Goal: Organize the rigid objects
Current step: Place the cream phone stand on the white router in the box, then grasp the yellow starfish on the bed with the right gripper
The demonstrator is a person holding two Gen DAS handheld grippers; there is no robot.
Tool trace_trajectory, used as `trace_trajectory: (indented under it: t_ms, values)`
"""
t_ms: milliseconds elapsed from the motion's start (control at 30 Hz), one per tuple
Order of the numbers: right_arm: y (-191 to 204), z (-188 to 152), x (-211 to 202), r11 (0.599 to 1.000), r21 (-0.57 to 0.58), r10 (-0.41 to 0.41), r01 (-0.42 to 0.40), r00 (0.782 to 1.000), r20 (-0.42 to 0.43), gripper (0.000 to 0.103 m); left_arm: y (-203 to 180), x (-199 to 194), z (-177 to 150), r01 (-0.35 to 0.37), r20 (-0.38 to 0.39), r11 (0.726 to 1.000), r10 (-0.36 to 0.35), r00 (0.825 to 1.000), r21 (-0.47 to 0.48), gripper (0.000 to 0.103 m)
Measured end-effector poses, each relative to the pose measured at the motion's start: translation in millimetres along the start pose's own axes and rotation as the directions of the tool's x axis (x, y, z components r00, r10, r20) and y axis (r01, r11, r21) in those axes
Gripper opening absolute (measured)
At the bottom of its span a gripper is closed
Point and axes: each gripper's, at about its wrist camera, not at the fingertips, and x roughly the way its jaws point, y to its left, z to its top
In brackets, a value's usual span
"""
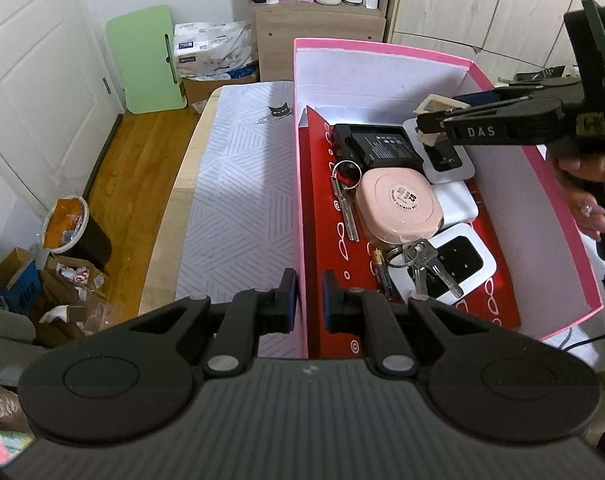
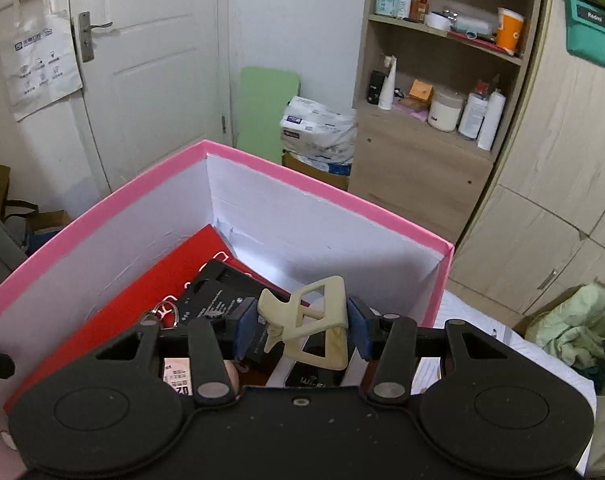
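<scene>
The pink box (image 1: pixel 382 46) is filling the right half of the left wrist view, standing open on the patterned mat (image 1: pixel 238 184), and it is serving as the collecting place for the loose hard items. Its white inner walls are rising high enough that anything lowered in has to come from above. A red liner (image 1: pixel 322 240) is lying across the floor of the box, one edge riding up the left wall.

The left gripper (image 1: pixel 309 296), at the bottom centre of that view, is pinching the near left wall of the box between its nearly closed pads, which in my judgement is steadying the box while the other hand is loading it.

Inside, the contents are sitting packed together along the right side: a black battery pack (image 1: pixel 376 148) toward the top, a pink rounded case (image 1: pixel 398 204) in the middle overlapping a white flat block (image 1: pixel 458 204), and a white-framed black device (image 1: pixel 466 264) lower down. A set of keys (image 1: pixel 426 264) is resting on that device, and a long key on a ring (image 1: pixel 344 196) is lying left of the pink case.

The right gripper (image 2: pixel 300 326), entering from the upper right of the left wrist view, is gripping a cream plastic clip (image 2: pixel 314 320) across its width, holding it over the far end of the box, above a small white Wi-Fi unit (image 1: pixel 448 162). It looks ready for setting down there.
</scene>
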Motion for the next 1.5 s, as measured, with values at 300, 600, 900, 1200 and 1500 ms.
trace_trajectory:
  t_ms: [300, 600, 900, 1200, 1500]
  values:
    - [-31.7, -17.3, -67.8, 0.979, 0.101, 0.159, -0.178, 0.973, 0.168, 0.062, 4.5, 1.0, 6.3, 0.017, -0.026, 1.0, -0.018, 1.0, -0.018, 0.01]
    - [-77.3, -78.9, -117.8, 0.992, 0.114, 0.031, -0.063, 0.964, 0.264, 0.062, 4.6, 1.3, 4.6, 0.018, -0.018, 1.0, -0.019, 1.0, -0.024, 0.01]
    - [-115.9, -112.2, -67.8, 0.993, 0.117, -0.006, -0.015, 0.984, 0.178, 0.059, 6.6, 1.0, 4.9, 0.026, -0.021, 0.999, -0.026, 0.999, -0.032, 0.01]
    - [-135.4, -94.5, -16.4, 0.99, 0.131, 0.036, -0.056, 0.988, 0.15, 0.043, 8.0, 2.5, 6.4, 0.028, -0.028, 0.999, -0.029, 0.999, -0.034, 0.01]
    - [-134.1, -100.5, 23.5, 0.983, 0.166, 0.061, -0.074, 0.995, 0.082, 0.051, 8.6, 3.7, 7.1, 0.035, -0.031, 0.999, -0.036, 0.999, -0.03, 0.01]
